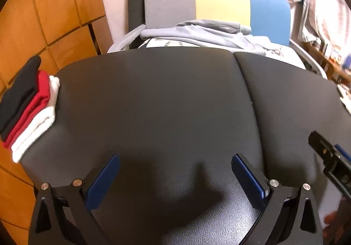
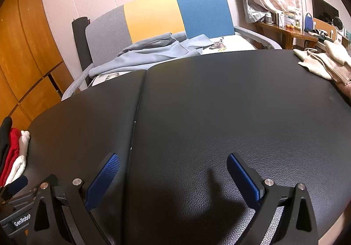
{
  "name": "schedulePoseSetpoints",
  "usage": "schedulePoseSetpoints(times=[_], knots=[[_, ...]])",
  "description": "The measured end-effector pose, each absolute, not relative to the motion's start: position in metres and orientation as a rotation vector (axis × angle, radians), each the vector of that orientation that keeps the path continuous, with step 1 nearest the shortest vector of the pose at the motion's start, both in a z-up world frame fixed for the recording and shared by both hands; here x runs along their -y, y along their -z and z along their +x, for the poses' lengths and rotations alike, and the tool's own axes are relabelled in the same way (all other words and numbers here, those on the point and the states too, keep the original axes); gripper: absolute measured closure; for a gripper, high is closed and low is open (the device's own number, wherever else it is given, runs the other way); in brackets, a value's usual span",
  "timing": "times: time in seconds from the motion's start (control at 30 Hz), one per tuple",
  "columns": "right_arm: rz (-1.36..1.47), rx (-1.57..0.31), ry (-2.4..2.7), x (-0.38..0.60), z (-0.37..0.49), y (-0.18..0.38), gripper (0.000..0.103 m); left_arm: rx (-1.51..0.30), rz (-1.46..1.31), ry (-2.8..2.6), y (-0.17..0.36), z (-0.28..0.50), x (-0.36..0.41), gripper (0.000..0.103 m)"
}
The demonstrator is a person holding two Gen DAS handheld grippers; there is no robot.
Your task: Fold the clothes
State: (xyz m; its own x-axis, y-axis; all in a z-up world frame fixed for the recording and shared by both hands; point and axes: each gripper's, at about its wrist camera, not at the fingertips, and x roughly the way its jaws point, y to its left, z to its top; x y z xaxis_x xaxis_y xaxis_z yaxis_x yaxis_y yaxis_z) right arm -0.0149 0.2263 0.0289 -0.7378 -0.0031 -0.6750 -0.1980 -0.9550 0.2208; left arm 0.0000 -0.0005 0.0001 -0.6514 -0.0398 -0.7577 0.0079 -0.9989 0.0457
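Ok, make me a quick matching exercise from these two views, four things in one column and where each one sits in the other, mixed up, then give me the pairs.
Things:
1. folded stack
2. light blue garment
3. cream knitwear
4. left gripper

Places:
A. on the chair seat behind the table
B. above the bare middle of the black table, jaws wide, empty
C. at the table's left edge
D. at the table's far right corner

Pairs: 1-C, 2-A, 3-D, 4-B

L gripper (image 1: 175, 170) open over table (image 1: 153, 96)
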Motion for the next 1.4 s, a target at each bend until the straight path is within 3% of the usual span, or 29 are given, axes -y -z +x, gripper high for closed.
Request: schedulePoseSetpoints(times=[0.2, 0.33, 0.6, 1.4], knots=[[-1.083, -0.416, -2.801, -0.226, -0.013, -0.031, 0.002, 0.055, 1.332, 2.860, -0.001, 0.000, 0.009, 0.000], [-1.095, -0.417, -2.793, -0.226, -0.016, -0.031, 0.002, 0.151, 1.358, 2.830, -0.012, -0.005, 0.003, 0.000], [-1.092, -0.410, -2.797, -0.228, -0.013, -0.027, 0.002, 0.072, 1.372, 2.826, -0.013, -0.002, 0.000, 0.000], [-1.082, -0.395, -2.738, -0.246, -0.012, -0.025, 0.002, 0.185, 1.453, 2.831, 0.000, -0.005, -0.021, 0.000]])
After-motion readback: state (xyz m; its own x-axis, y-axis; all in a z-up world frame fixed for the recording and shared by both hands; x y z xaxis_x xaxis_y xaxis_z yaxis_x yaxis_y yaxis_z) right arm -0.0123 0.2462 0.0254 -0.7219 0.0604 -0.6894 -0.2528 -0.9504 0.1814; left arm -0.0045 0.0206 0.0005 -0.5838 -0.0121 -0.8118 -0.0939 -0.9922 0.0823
